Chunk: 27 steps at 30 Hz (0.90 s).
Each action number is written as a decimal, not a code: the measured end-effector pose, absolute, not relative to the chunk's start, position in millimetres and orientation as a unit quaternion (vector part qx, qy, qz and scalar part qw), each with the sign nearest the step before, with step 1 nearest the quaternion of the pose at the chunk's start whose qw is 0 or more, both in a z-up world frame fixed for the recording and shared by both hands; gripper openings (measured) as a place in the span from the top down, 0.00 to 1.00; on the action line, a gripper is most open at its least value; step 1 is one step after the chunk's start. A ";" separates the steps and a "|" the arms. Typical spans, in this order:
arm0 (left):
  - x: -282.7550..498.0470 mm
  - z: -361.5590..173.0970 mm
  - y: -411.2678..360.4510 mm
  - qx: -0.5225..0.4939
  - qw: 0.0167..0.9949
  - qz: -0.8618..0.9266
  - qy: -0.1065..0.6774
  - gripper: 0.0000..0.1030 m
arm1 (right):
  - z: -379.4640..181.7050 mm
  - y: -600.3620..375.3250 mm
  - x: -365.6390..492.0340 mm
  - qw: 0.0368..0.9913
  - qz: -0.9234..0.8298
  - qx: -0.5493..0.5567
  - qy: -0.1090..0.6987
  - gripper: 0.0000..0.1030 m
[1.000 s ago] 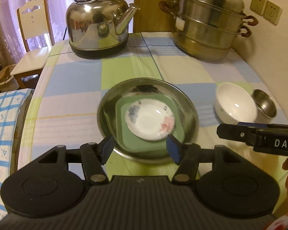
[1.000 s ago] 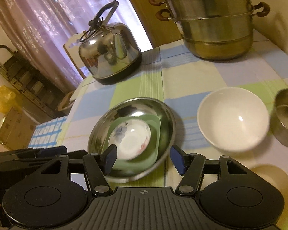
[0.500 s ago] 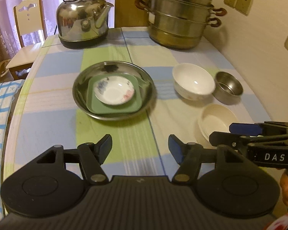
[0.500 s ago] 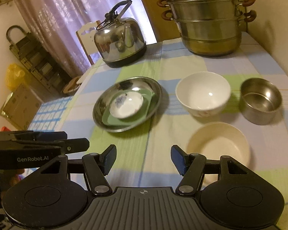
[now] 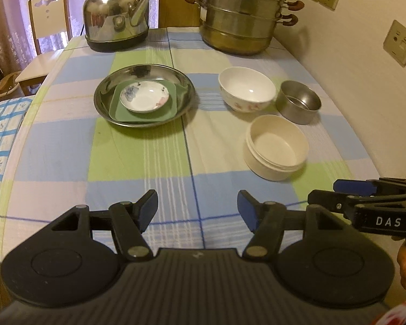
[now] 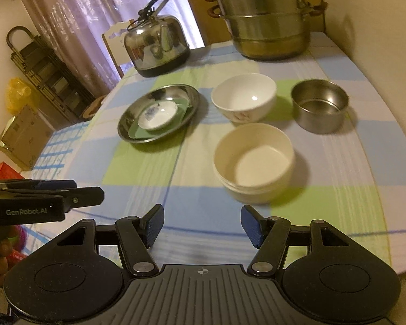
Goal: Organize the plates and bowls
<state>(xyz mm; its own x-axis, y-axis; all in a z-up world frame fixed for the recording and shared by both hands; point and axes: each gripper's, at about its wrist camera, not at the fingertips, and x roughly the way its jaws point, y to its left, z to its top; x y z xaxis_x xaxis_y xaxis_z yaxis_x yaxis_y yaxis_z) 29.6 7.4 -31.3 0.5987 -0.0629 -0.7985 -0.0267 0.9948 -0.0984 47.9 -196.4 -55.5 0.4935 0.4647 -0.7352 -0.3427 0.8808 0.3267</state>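
Observation:
A steel plate (image 5: pixel 105 103) (image 6: pixel 127 124) holds a green square plate (image 5: pixel 173 108) (image 6: pixel 134 132), and on that sits a small white flowered saucer (image 5: pixel 144 98) (image 6: pixel 157 115). To its right stand a white flowered bowl (image 5: pixel 247 88) (image 6: pixel 243 96), a steel cup-bowl (image 5: pixel 297 104) (image 6: pixel 320 104) and a cream bowl (image 5: pixel 277 146) (image 6: pixel 253 159). My left gripper (image 5: pixel 197 210) (image 6: pixel 67 189) hangs open over the near tablecloth, nothing between its fingers. My right gripper (image 6: pixel 201 224) (image 5: pixel 346 188) is open too, just short of the cream bowl.
A steel kettle (image 5: pixel 116 20) (image 6: pixel 155 44) and a stacked steamer pot (image 5: pixel 242 16) (image 6: pixel 270 19) stand at the table's far end. A wall with sockets (image 5: pixel 400 42) runs along the right. A white chair (image 5: pixel 47 27) and a shelf rack (image 6: pixel 43 73) stand off the left side.
Both grippers have drawn back toward the near table edge, away from the stacked plates. The cream bowl has come into view. Both stay open and hold nothing.

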 end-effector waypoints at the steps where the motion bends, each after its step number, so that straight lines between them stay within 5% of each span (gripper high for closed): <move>1: 26.5 -31.2 3.9 -0.050 0.893 -0.011 0.447 0.39 | -55.8 -200.6 44.3 0.862 0.233 0.068 0.446 0.39; 27: -15.5 -36.0 -66.6 -0.046 0.895 -0.009 0.444 0.39 | -57.6 -266.6 7.3 0.871 0.205 0.052 0.443 0.39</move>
<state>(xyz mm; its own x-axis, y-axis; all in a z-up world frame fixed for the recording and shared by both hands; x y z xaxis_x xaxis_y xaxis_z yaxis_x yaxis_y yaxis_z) -15.5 -66.6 -36.0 0.6049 -0.0564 -0.7943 -0.0252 0.9956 -0.0899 7.3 -266.6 -57.6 0.5230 0.4033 -0.7509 -0.3113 0.9105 0.2722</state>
